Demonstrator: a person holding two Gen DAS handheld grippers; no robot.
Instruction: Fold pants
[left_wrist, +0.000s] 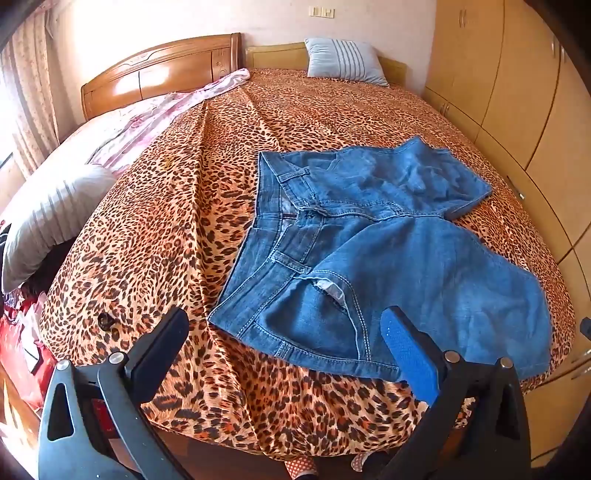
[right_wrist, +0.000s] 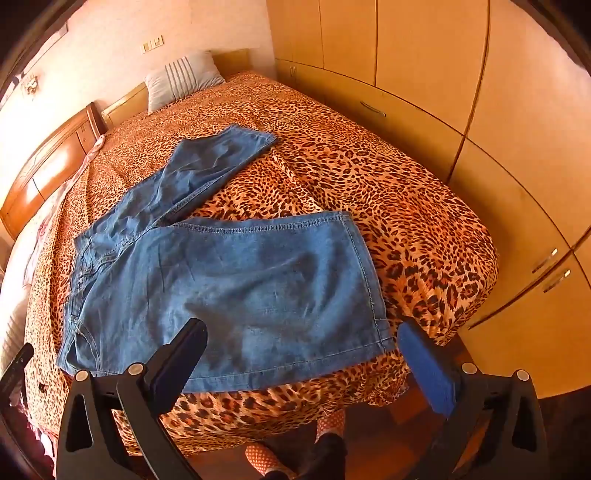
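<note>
Both my left tongs and right tongs gape wide over unfolded denim shorts (legs splayed) on the leopard-print bed.

Ahead of your left tongs the pants are soft blue denim, matt and faintly worn, with pale stitched seams. Under them the bed wears a smooth leopard-print cloth with a slight sheen. Your tongs are matt black plastic with shiny metal pins; the right-hand finger carries a blue dimpled pad, as on your right tongs. Far beyond, the headboard is glossy varnished wood, and the wardrobe to their right is smooth satin wood.
</note>
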